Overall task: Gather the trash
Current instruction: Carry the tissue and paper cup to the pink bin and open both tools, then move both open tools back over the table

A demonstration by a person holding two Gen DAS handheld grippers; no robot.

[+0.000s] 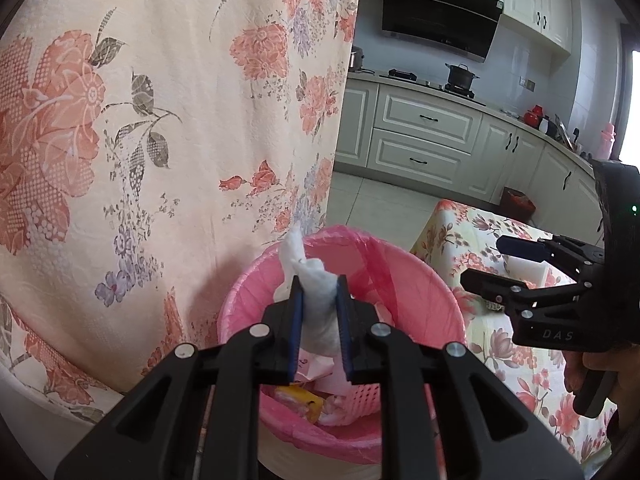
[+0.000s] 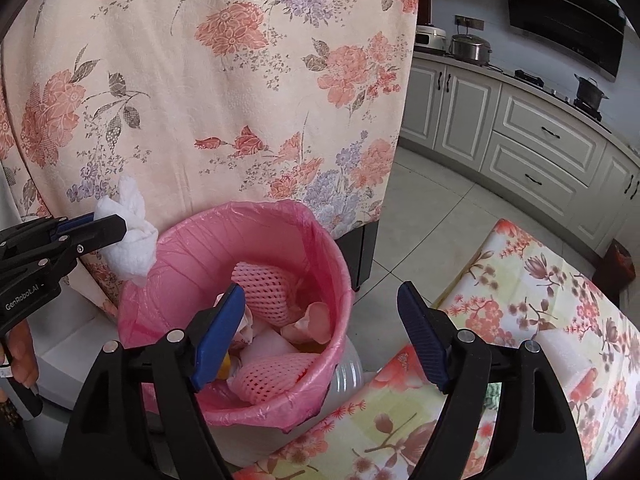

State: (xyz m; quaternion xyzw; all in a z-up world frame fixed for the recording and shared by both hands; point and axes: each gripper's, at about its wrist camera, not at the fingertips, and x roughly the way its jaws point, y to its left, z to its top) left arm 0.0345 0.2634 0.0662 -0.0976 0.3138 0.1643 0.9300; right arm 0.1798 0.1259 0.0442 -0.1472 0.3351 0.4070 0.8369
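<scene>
Two grippers were over the pink-lined trash bin [image 2: 256, 240] when you paused: your left gripper [image 1: 320, 284] was clamped on a crumpled white tissue [image 1: 316, 304], its blue pads pressing the wad from both sides, and it held that tissue above the bin's near rim, beside the floral cloth [image 1: 160, 120] hanging behind. Your right gripper [image 2: 322, 312] stood with its jaws spread wide and nothing between them, hovering above the bin's edge and the floral-covered table [image 2: 540, 300]. Inside the bin lay pink foam fruit nets [image 2: 264, 292], torn paper and something yellow. Kitchen cabinets [image 2: 540, 140] ran along the far wall.
</scene>
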